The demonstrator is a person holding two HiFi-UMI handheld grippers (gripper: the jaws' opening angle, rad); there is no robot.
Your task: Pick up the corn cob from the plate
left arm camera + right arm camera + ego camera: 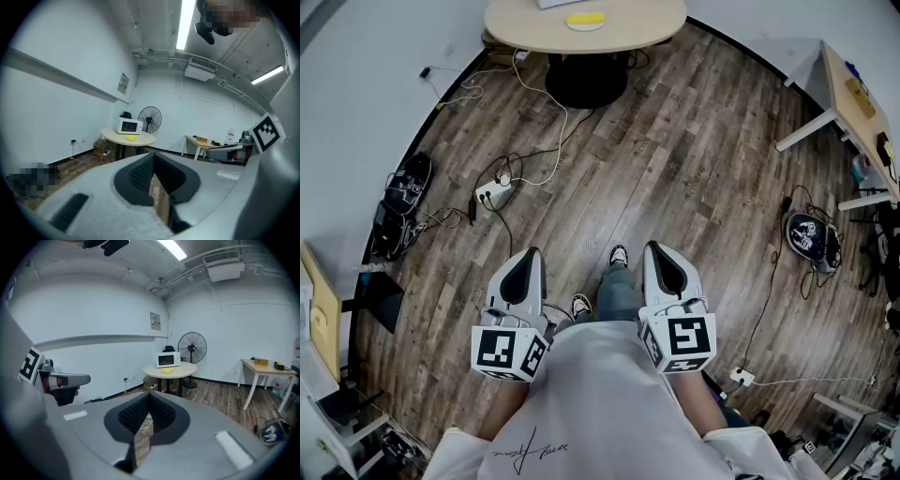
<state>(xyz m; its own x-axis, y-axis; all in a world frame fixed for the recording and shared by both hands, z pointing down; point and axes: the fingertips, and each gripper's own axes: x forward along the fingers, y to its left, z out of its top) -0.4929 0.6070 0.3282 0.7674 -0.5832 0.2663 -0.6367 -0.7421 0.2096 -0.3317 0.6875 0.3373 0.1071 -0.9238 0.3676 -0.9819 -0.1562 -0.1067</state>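
A yellow corn cob [585, 18] lies on a pale plate [584, 26] on a round wooden table [628, 28], far ahead across the floor. In the left gripper view the corn cob [131, 137] is a small yellow spot in front of a white microwave [129, 125]; in the right gripper view the corn cob [167, 370] sits on the same table [180, 370]. My left gripper [526, 259] and right gripper [662, 253] are held side by side at waist height, well short of the table. Both are shut with nothing between the jaws.
Cables and a power strip [495, 194] trail over the wooden floor between me and the table. A black bag [401, 202] lies at the left wall, a helmet-like device [812, 235] at the right. A desk [855, 94] stands at the right, a fan [191, 347] behind the table.
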